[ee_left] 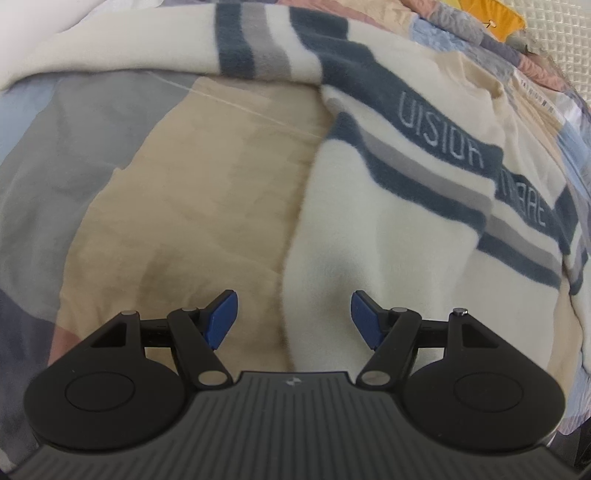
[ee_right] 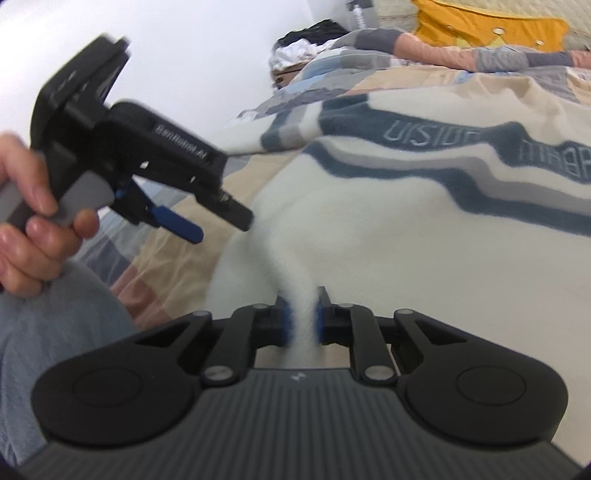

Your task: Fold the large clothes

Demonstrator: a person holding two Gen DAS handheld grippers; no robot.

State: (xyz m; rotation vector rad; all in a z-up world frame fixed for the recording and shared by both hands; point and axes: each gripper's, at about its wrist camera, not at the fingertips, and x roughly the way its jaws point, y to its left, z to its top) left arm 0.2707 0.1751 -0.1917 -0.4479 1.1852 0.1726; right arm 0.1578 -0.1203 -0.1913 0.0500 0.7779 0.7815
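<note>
Across the bed [ee_left: 155, 206], whose cover is a patchwork of beige, grey, pale blue and pink blocks, lies the cream fleece sweater [ee_left: 369, 229], spread wide and rumpled, with dark blue and grey stripes and a dark band bearing pale lettering. One striped part of the sweater runs along the far side in the left wrist view, while the broad cream body falls toward the near edge. Farther up the bed, an orange cushion [ee_right: 491, 26] rests by the pale wall, and a dark and white heap of clothes [ee_right: 306, 40] sits past the bed's far corner. At the lower left of the right wrist view, a pale blue trouser leg [ee_right: 55, 325] of the person shows. Above it, the person's left hand [ee_right: 29, 206] grips the grey handle of the left hand-held gripper [ee_left: 293, 319], which hangs over the sweater's cream edge with its blue pads [ee_left: 221, 317] spread well apart and nothing between them. Nearest the right camera, the right hand-held gripper [ee_right: 302, 321] is pinched tight on a raised fold of the sweater's cream fabric, its blue pads [ee_right: 286, 321] pressing the fold from both sides so that the cloth rises in a narrow ridge out of them.
</note>
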